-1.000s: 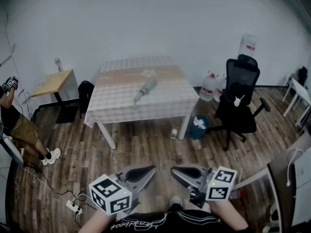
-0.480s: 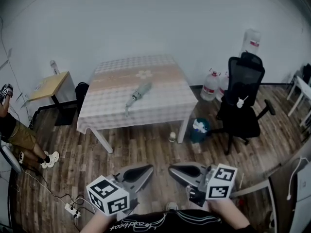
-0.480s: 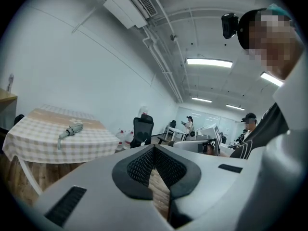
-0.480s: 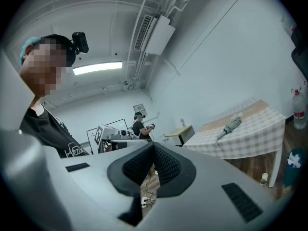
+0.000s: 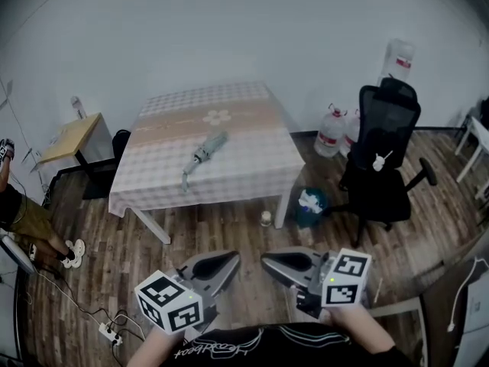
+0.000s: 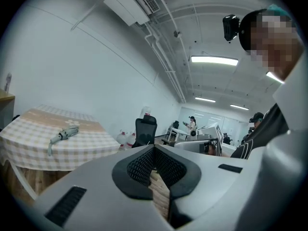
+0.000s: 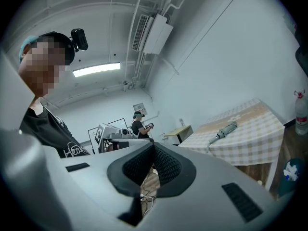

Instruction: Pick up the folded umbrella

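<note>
Head view looking steeply down into a room. A folded umbrella (image 5: 203, 154) lies slantwise on a checked-cloth table (image 5: 256, 147) in the upper middle of the frame, towards the table's left side and well apart from both grippers. At the bottom centre, the left gripper (image 6: 154, 148) and right gripper (image 7: 154, 147) sit side by side — each clenched together on nothing. A black office chair (image 5: 386, 151) stands right of the table.

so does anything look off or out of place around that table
Nothing looks spilled or damaged. The folded umbrella lies askew, diagonal to the edges of the table, its strap trailing toward the near edge. A small container stands on the floor beside the table's front leg, a bit stray.
</note>
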The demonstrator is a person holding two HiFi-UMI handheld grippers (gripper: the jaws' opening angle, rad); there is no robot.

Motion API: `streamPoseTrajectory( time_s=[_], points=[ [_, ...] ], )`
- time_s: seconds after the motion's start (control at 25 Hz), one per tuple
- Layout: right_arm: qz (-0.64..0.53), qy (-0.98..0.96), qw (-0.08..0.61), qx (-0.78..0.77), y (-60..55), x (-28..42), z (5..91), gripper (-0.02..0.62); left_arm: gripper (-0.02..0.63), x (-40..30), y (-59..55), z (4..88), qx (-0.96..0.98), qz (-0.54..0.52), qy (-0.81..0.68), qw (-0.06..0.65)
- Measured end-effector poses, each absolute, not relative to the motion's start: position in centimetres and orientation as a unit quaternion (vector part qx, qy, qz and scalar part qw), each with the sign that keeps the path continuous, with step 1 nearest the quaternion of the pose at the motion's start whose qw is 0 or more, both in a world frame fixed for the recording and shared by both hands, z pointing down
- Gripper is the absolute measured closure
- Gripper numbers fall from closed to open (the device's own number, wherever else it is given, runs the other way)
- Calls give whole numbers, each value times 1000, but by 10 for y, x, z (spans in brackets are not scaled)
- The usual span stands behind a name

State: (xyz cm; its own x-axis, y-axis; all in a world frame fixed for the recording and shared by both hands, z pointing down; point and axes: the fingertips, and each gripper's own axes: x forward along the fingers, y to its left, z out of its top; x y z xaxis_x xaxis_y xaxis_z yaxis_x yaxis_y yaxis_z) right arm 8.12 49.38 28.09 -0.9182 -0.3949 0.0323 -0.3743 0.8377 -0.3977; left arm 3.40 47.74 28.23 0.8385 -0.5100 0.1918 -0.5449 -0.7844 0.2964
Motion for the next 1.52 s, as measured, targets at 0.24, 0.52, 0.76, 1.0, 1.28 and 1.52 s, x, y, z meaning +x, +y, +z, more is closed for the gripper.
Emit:
streamPoseTrajectory(
  time_s=[0.24, 0.52, 0.76, 1.0, 1.28, 1.52],
  points=[
    [-197, 958, 30, -205, 471, 108, 277, 584, 610, 57, 455, 277, 943, 59, -287, 157],
    [-214, 954, 34, -208, 443, 114, 294, 585, 609, 56, 429, 289, 938, 69, -295, 167],
    [-221, 952, 23, -212, 406, 104, 309, 584, 609, 47, 389, 304, 937, 67, -289, 182],
    [-235, 945, 24, -226, 341, 98, 316, 585, 610, 39, 323, 310, 939, 68, -279, 187],
    [-249, 939, 25, -238, 250, 77, 320, 584, 610, 18, 234, 321, 938, 74, -271, 204],
    [-260, 934, 20, -246, 171, 49, 322, 584, 609, -9, 153, 330, 936, 80, -263, 221]
  ],
)
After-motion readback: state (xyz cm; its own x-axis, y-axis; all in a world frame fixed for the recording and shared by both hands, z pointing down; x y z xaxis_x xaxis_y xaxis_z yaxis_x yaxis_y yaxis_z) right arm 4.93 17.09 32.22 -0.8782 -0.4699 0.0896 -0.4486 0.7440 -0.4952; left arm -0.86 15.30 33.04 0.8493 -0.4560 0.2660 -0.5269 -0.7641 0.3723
